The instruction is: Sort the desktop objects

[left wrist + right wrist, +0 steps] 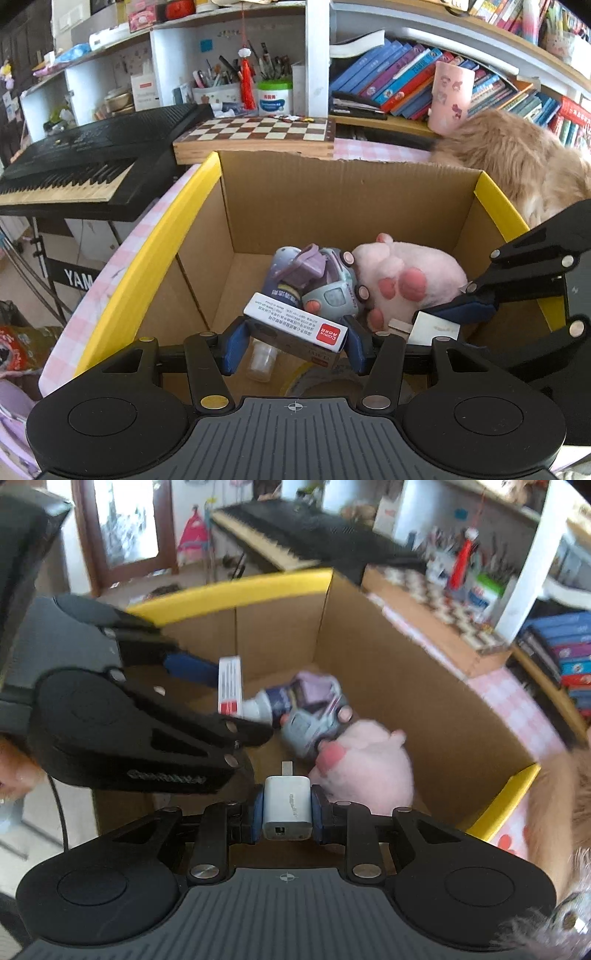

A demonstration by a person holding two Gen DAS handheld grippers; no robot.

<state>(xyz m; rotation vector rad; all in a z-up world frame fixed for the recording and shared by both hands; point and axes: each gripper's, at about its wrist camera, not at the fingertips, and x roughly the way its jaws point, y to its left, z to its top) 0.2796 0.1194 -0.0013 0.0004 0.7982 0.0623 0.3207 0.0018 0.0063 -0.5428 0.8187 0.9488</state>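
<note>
Right hand-held gripper [286, 814] clamps a white plug-in charger [286, 806], prong forward.

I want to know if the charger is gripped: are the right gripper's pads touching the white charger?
Touching. The right wrist view shows both blue pads pressed against the white charger's sides, no gap.

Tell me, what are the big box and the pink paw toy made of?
Box: corrugated cardboard, matte brown; fluting shows along the torn top edge, with glossy yellow on the flaps. Paw toy: soft plush fabric, fuzzy pale pink with darker pink pads; stuffing presumably inside.
</note>
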